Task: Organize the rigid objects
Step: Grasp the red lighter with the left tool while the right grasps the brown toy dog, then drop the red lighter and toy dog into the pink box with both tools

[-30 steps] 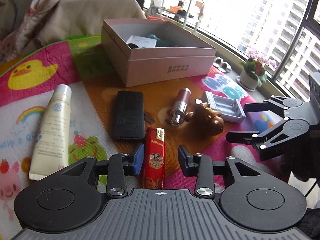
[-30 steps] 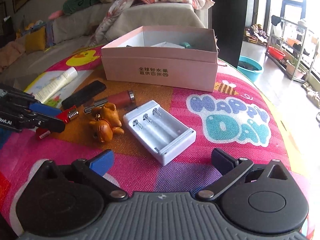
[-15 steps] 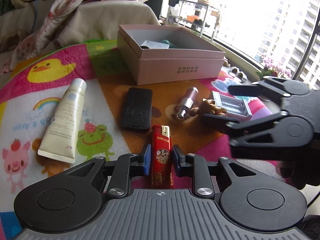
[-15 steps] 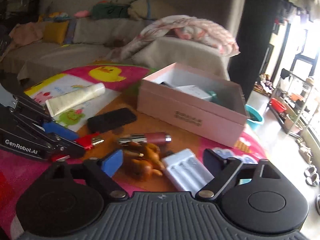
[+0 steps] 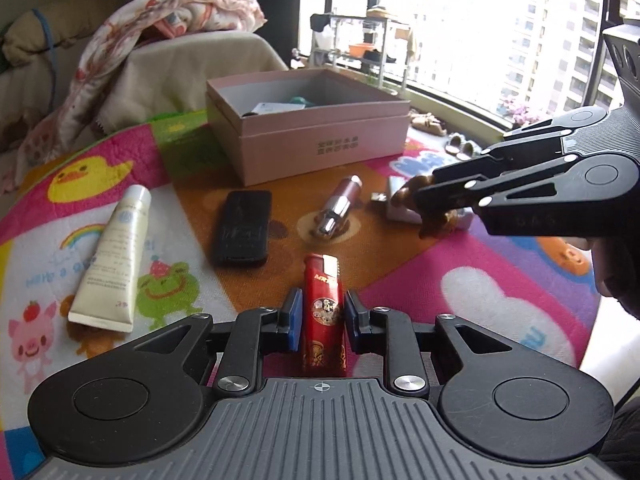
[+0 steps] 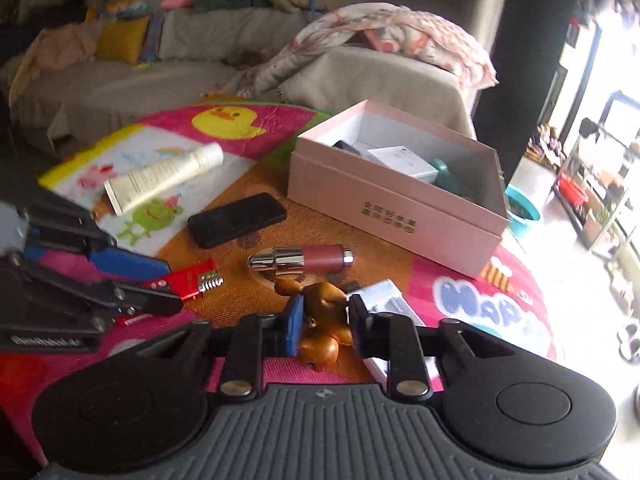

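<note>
Lighter, red plastic with a metal top point(image 5: 323, 312): lying lengthwise between the fingers of the left gripper point(image 5: 322, 316), long axis running straight ahead along them, metal end pointing away; the blue pads are sitting close on both flanks, apparently clamping, though whether it is clear of the mat point(image 5: 460, 272) cannot be told.

Figurine, small brown glossy animal point(image 6: 324, 330): sitting between the fingers of the right gripper point(image 6: 323, 322), which are pressing in on either side of it; head end poking out ahead and left of the fingertips.

Box, open pink cardboard point(image 5: 320, 140): standing ahead of both sets of fingers, beyond the black slab-shaped device point(image 5: 242, 227) and the maroon-and-silver cylinder point(image 5: 340, 210). Judgement: the right gripper is nearer the box; each load needs carrying forward and up over the near wall.

Charger, white plastic battery tray point(image 6: 386, 304): lying just right of the right fingers, touching or nearly touching the figurine.
</note>
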Tool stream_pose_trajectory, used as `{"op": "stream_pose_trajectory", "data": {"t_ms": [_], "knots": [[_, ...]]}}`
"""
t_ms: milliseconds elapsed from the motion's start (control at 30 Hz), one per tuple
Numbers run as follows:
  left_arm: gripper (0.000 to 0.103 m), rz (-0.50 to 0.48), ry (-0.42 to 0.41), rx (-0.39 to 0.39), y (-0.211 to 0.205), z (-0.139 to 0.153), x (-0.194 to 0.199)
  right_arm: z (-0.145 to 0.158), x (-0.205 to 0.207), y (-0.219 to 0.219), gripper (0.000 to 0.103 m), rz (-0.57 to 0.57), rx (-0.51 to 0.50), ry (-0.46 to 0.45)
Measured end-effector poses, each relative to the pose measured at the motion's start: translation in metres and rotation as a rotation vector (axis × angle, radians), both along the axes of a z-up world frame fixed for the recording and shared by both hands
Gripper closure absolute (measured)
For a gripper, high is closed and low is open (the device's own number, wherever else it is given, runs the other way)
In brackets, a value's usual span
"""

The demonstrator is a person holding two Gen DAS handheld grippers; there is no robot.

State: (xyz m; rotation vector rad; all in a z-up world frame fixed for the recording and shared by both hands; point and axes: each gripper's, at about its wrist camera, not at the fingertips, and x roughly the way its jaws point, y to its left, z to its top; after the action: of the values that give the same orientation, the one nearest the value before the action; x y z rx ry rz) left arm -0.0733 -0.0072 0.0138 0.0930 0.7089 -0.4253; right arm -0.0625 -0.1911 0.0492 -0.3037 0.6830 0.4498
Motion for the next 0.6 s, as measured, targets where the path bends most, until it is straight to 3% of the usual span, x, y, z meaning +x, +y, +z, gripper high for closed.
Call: {"op": "stream_pose_trajectory", "data": {"t_ms": [367,467,600], "knots": [[0.077,-0.027,-0.183,-0.058,0.001,0.075,0.021,0.047,0.006,-0.039,0.081,-0.076,0.109,-0.082],[0.077,-0.033,-0.221,-0.099,0.001,0.097,0.043,0.059,0.012,-0.045,0.081,-0.090,0.143,-0.104],[0.077,-0.007,-0.281,-0.134,-0.004,0.118,0.100,0.073,0.032,-0.045,0.081,-0.102,0.158,-0.161]]}}
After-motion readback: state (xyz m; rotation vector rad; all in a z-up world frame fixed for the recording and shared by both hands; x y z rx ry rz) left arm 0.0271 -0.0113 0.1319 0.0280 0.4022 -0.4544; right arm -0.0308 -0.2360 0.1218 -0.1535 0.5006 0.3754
